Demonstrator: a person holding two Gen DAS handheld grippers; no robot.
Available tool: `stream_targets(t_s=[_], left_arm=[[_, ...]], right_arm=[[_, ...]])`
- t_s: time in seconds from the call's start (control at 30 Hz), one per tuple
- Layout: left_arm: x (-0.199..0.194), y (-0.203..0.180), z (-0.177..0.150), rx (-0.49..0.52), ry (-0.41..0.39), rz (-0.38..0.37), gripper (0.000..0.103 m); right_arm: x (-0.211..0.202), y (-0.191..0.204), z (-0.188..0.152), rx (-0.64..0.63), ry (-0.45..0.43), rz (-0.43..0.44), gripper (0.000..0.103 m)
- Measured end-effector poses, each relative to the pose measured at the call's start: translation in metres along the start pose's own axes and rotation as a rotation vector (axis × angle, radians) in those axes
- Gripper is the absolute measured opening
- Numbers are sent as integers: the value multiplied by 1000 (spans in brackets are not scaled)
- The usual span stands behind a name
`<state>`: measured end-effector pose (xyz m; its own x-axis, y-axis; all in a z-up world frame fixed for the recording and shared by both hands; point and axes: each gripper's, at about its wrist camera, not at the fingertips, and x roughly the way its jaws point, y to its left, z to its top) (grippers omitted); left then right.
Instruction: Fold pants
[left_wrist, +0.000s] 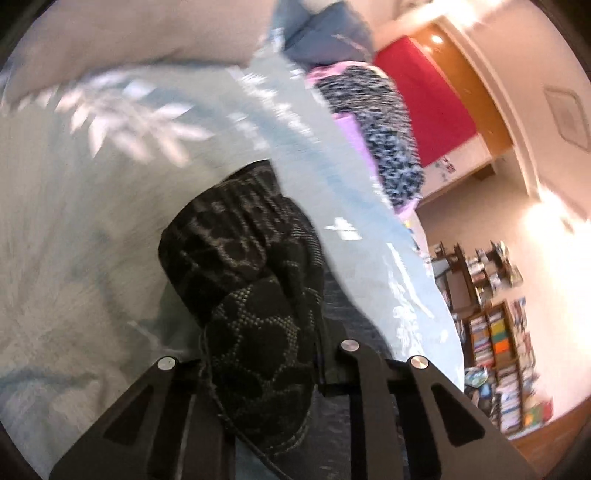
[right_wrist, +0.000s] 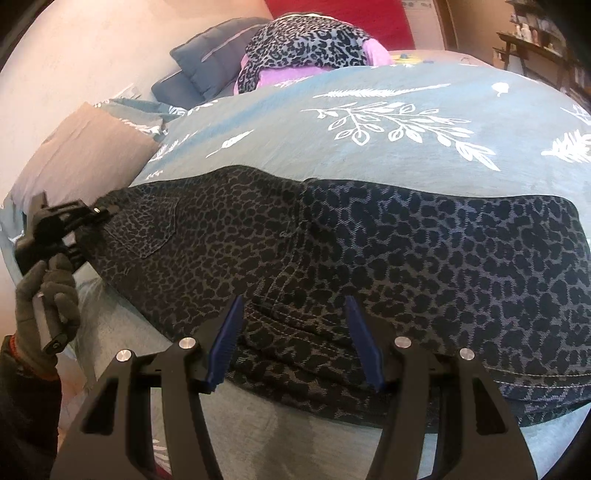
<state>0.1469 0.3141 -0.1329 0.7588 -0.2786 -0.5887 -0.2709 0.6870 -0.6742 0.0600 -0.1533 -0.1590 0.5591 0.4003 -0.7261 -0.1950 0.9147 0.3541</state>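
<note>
Dark leopard-print pants (right_wrist: 369, 251) lie across a blue bedspread with white leaf prints (right_wrist: 388, 122). My right gripper (right_wrist: 293, 332) is open, its blue pads (right_wrist: 225, 343) either side of the pants' near edge at a seam. My left gripper (left_wrist: 280, 369) is shut on the waistband end of the pants (left_wrist: 251, 266), which bunches up between the jaws; its fingertips are hidden by the cloth. It also shows in the right wrist view (right_wrist: 70, 225) at the pants' left end, held by a gloved hand (right_wrist: 44, 295).
A leopard-print and pink pile of clothes (right_wrist: 306, 48) and blue pillows (right_wrist: 207, 70) sit at the bed's far end. A beige pillow (right_wrist: 81, 155) lies at left. Bookshelves (left_wrist: 498, 350) stand beyond the bed, by a red panel (left_wrist: 424, 99).
</note>
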Motion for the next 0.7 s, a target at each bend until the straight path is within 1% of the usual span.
stream_targets(t_s=[0.13,0.3,0.5,0.57,0.63,0.7], left_arm=[[-13,-51,-6,124,-25,-39,15],[-24,-105,-27,259,-30,-85,15],[-23,-168,-63,398,5,-117,15],[-20,-188,-81,454,17,-119,15],[-15,-204,-97,495,30,-117,15],[-5,-220,-113,529,61,-123,15]], right_arm=[[-5,-6,-1,22,-16,-2,59],[-17,-21,-1,58,-48,0,59],[-36,-44,-2,114,-92,-6,59],[-43,-52,-3,128,-109,-10,59],[-52,-62,-4,153,-131,-14,59],[-60,-74,-5,173,-150,-19,59]])
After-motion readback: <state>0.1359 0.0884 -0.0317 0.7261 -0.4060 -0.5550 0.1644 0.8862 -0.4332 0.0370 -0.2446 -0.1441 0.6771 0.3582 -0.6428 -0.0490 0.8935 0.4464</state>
